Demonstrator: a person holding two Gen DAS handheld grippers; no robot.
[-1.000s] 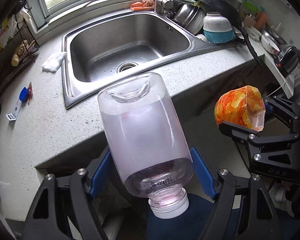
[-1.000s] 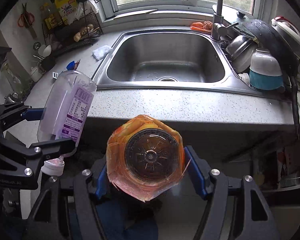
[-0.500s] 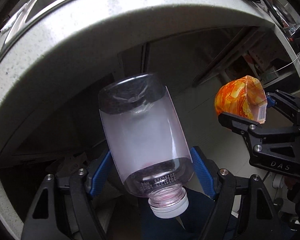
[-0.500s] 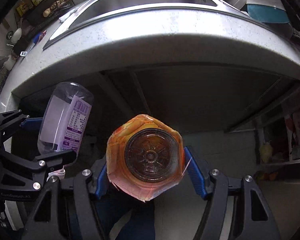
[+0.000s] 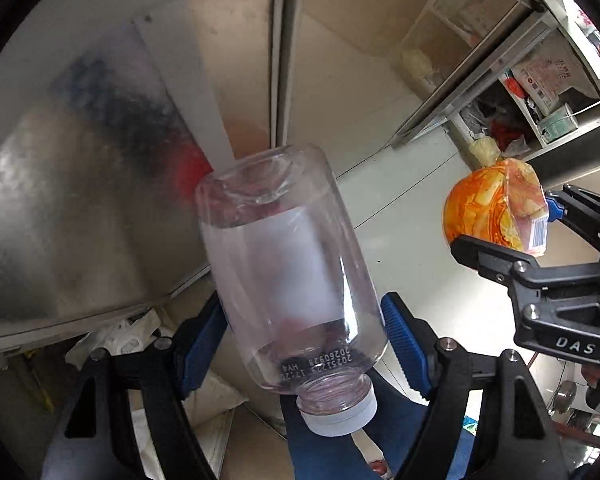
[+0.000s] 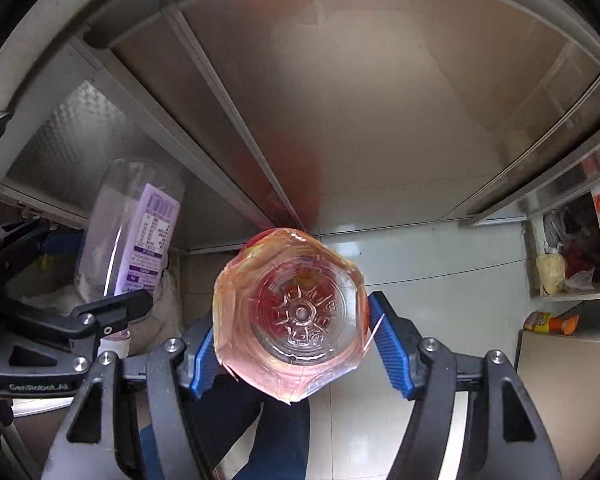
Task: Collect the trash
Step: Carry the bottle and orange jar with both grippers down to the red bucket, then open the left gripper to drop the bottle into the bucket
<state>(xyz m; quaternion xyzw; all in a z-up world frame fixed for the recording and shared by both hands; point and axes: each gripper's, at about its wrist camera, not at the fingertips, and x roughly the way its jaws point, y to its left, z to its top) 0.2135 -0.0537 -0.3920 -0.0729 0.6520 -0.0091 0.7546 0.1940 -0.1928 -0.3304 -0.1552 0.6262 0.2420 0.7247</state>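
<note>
My left gripper [image 5: 302, 336] is shut on a clear plastic bottle [image 5: 288, 264] with a white cap, held cap toward the camera; its purple label shows in the right wrist view [image 6: 134, 236]. My right gripper [image 6: 290, 336] is shut on an orange-wrapped plastic bottle [image 6: 290, 316], seen from its clear base. From the left wrist view the same orange bottle [image 5: 496, 210] hangs to the right in the other gripper's black fingers [image 5: 540, 272]. Both grippers point steeply down in front of the cabinet doors [image 6: 340, 100] below the counter.
Steel-framed cabinet doors [image 5: 328, 60] fill the background, with pale floor tiles [image 6: 440, 248] beneath. An open shelf [image 6: 572, 260] with bags and packets stands at the right. White bags [image 5: 128, 336] lie low at the left. A leg in blue cloth [image 6: 276, 432] shows below.
Both grippers have sunk from above the counter and sink to in front of the cabinet doors, each still gripping its bottle. The sink and worktop have left the view.
</note>
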